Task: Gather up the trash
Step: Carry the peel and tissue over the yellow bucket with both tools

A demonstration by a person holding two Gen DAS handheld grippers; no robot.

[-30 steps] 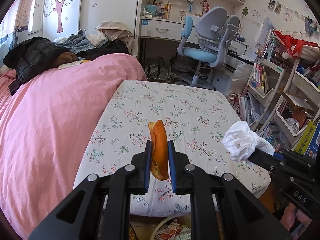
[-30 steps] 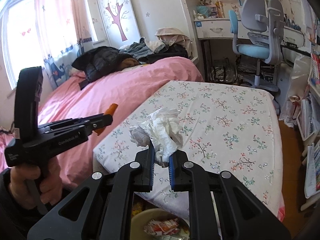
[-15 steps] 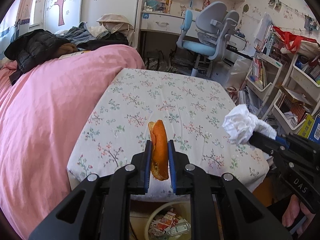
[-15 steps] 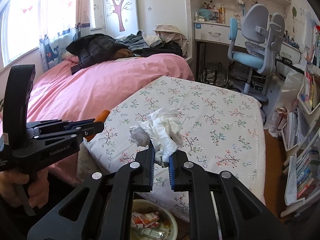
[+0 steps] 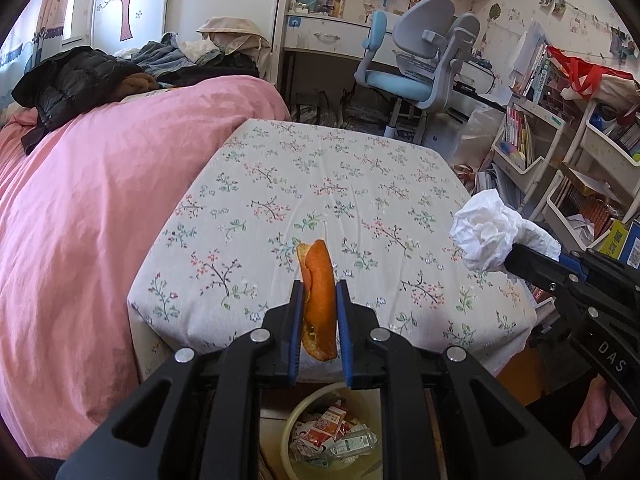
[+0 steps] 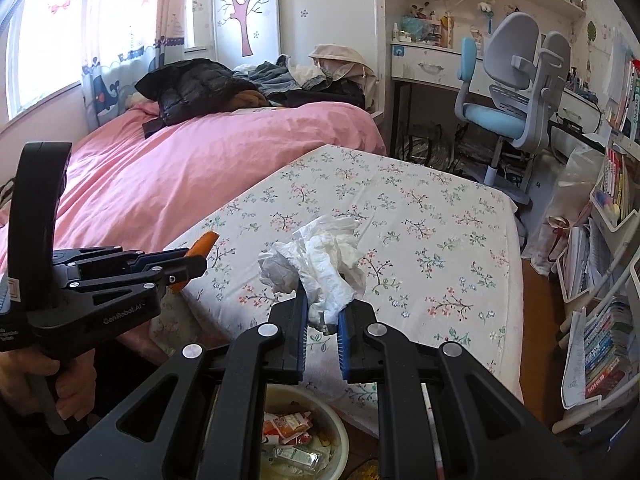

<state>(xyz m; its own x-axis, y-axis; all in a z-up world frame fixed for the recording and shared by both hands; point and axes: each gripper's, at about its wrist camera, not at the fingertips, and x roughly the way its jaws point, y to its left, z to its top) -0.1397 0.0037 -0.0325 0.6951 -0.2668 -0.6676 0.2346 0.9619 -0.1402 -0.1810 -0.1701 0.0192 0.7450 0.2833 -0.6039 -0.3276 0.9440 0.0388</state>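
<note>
Orange peel [image 5: 319, 300] sits clamped edge-up in the left hand-held gripper [image 5: 319, 312], blue pads pressing both faces, approx. half the peel sticking out past the tips. Peel hangs over the near edge of the table [image 5: 320, 184], which has a floral cloth on it. Directly below, btw. the gripper arms, a pale round bin [image 5: 332, 436] stands on the floor w/ cartons, wrappers and a clear plastic bottle inside.

Right hand-held gripper [image 6: 323, 320] is closed narrow on a crumpled white tissue [image 6: 320, 264]; only the lower tail of the wad is pinched, the rest bunches up above and in front of the tips. Tissue is also off the cloth, held in the air over the table's near corner, w/ the same bin [image 6: 332, 420] partly visible under the gripper.

From the right wrist view the left hand-held gripper [image 6: 188, 264] shows at left, side-on, peel tip [image 6: 204, 242] poking out, fingers of a hand [image 6: 60, 384] wrapped round its handle. From the left wrist view the right one [image 5: 516, 258] enters at right w/ the tissue [image 5: 492, 236] at its tip; part of a hand [image 5: 592, 420] shows low at the edge.

Table top itself looks bare. Pink bed [image 5: 100, 200] runs along its left side, touching or just beside it, can't tell which. Blue-grey desk chair [image 5: 416, 60] stands behind, bookshelves [image 5: 532, 140] at right.
</note>
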